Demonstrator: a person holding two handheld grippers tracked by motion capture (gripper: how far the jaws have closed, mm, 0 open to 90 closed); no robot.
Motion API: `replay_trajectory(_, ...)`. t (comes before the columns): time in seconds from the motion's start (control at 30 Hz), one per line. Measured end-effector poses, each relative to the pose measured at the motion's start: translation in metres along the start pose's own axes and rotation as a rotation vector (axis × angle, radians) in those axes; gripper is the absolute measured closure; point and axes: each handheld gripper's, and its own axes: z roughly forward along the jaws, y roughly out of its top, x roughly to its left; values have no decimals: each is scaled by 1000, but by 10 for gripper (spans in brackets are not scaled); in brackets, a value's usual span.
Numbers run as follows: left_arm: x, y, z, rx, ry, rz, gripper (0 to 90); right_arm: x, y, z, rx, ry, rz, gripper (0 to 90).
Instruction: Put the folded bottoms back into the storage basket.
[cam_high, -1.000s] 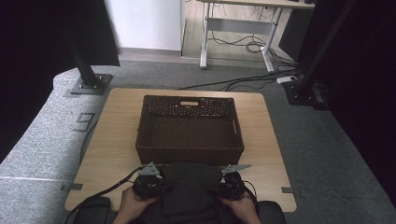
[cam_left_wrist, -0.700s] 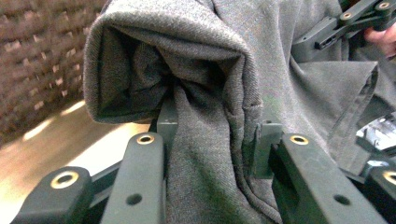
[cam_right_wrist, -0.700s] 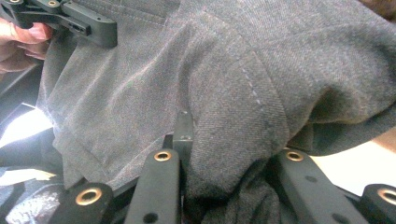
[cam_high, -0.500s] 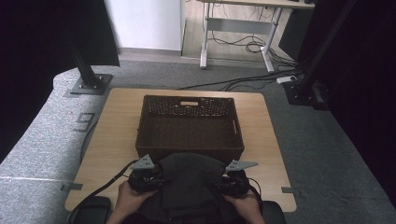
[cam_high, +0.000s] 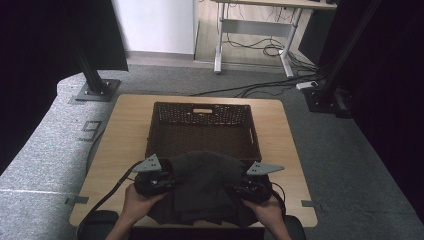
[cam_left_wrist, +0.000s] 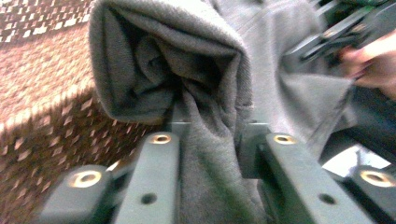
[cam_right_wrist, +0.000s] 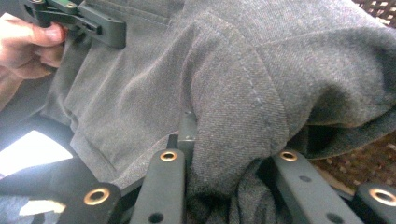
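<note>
Left gripper (cam_high: 156, 181), right gripper (cam_high: 252, 189) clamped on grey garment (cam_high: 205, 187), stretched crosswise.

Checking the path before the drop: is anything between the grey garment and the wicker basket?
Nothing visible blocks it. The grey garment, clamped in the left gripper and right gripper, hangs at the near rim of the wicker basket, whose visible interior looks empty.

Dark grey garment (cam_high: 207, 187): matt woven cloth with fine twill texture and stitched seams; basket (cam_high: 202, 131): dark brown wicker, rough open weave; table (cam_high: 125, 130): smooth pale wood-grain top; gripper jaws: matt black plastic with brass-coloured metal eyelets; floor (cam_high: 45, 150): coarse grey carpet.
</note>
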Motion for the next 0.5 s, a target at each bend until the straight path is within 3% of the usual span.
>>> replay_trajectory(0.3,1,9,-2,-7,22,24,753,1,10,-3,-14,-28,-34,744)
replay_trajectory(0.5,-2,24,-10,-41,28,53,753,4,24,-12,-42,-31,-59,746)
